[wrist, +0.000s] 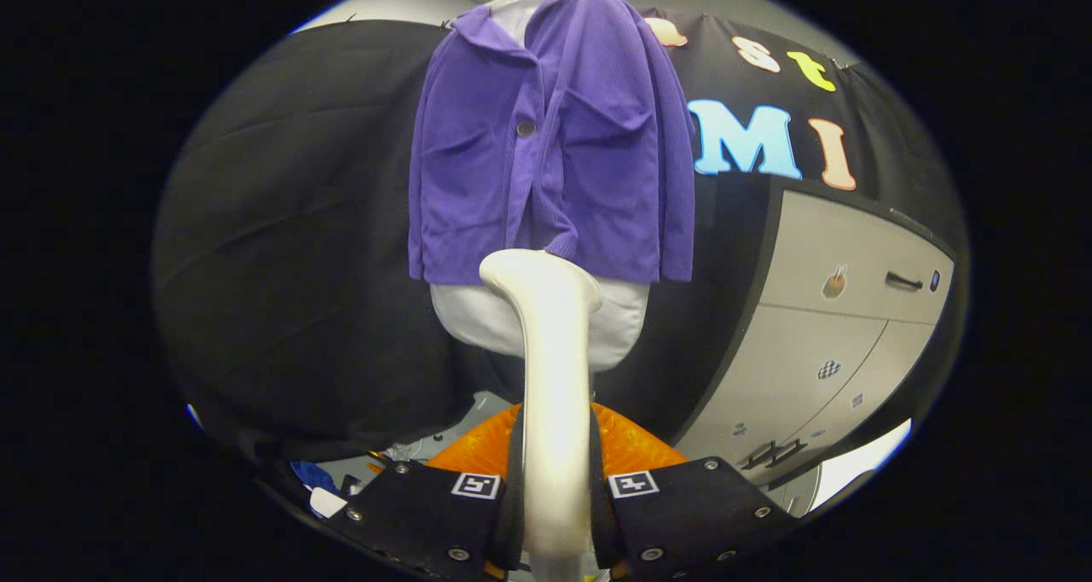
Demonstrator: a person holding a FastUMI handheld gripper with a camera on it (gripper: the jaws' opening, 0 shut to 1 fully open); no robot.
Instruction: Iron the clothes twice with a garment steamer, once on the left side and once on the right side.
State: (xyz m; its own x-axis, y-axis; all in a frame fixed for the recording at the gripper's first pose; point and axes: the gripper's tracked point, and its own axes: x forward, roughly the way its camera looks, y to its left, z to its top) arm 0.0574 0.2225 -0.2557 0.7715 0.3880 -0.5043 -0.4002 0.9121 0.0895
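The gripper [554, 514] clamps both fingers on the glossy cream plastic garment steamer handle [554, 377]. Its head meets the purple ribbed button-front cardigan [546, 147] hanging at twelve o'clock; no legible brand writing shows.

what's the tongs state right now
tongs: closed on the garment steamer handle, both fingers pressing it, its head at the purple shirt hem.

on-tongs [554, 514] fisheye, facing hung jacket [546, 138], near

Tongs [554, 514] clamp the steamer [553, 377], its head just before the purple jacket's [546, 147] hem. Open room lies left of the jacket; a grey cabinet [836, 326] crowds the right.
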